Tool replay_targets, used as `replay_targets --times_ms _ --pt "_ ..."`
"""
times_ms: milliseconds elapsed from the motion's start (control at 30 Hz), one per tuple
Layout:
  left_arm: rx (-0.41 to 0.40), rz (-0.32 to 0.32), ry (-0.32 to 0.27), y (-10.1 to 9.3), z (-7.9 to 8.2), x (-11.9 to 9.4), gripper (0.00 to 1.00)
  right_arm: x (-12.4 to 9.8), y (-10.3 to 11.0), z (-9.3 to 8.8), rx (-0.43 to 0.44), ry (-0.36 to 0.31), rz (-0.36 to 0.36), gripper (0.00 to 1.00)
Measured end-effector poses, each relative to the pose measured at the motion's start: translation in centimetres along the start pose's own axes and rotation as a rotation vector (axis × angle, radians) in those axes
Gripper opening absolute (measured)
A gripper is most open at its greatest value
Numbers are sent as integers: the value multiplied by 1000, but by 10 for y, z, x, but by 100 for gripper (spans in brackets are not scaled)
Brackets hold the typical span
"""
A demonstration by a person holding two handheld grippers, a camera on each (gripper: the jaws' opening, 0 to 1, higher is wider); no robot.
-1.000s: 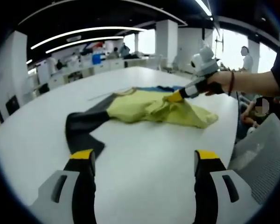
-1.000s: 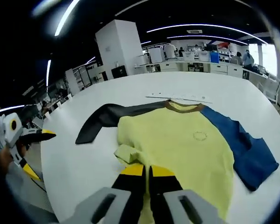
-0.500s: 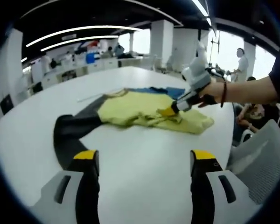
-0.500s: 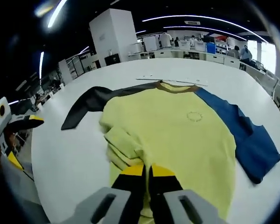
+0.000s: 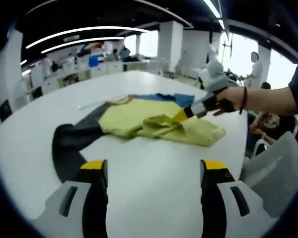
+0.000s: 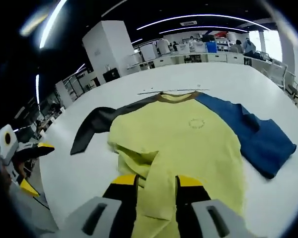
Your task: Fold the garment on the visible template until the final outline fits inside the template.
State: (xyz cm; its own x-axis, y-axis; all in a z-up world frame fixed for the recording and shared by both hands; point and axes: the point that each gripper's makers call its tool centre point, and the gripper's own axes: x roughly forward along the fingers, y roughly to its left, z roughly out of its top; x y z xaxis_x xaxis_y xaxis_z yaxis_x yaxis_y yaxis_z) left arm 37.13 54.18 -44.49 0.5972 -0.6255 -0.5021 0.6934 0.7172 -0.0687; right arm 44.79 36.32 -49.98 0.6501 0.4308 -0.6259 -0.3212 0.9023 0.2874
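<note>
R gripper (image 6: pixel 151 181) astride garment hem, L gripper (image 5: pixel 150 166) idle
R fingers part-open w/ yellow fold of garment (image 6: pixel 188 144) between, grip unclear; L fingers wide apart, nothing held, over bare white tabletop (image 5: pixel 149 148); garment lies mid-tabletop, dark sleeve one side, blue the other.

Garment (image 6: pixel 188 144) lies flat on the counter (image 6: pixel 79 183), collar away from my right claw (image 6: pixel 156 181), one sleeve out to each side. Hem end nearest me, bunched into a fold just left of the claw tips; the fabric runs between the parted jaws. My left claw (image 5: pixel 150 166) hovers over bare counter, jaws apart, near the sleeve (image 5: pixel 69 144) on its side. In the left gripper view my right claw (image 5: pixel 181 115) sits over the garment's (image 5: pixel 154 121) bunched edge.
</note>
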Motion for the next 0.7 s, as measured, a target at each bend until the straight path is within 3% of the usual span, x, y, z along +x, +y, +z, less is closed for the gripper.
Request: replay_targets --times_ms 233,500,700 --pt "-24 -36 -22 -6 15 10 69 -30 -13 -3 20 -9 -37 51" --pt "-88 -69 -39 -7 30 29 64 -71 -44 -20 1 10 -163 51" --pt "-119 -68 -25 -6 37 43 60 -90 -60 -40 11 37 -226 50"
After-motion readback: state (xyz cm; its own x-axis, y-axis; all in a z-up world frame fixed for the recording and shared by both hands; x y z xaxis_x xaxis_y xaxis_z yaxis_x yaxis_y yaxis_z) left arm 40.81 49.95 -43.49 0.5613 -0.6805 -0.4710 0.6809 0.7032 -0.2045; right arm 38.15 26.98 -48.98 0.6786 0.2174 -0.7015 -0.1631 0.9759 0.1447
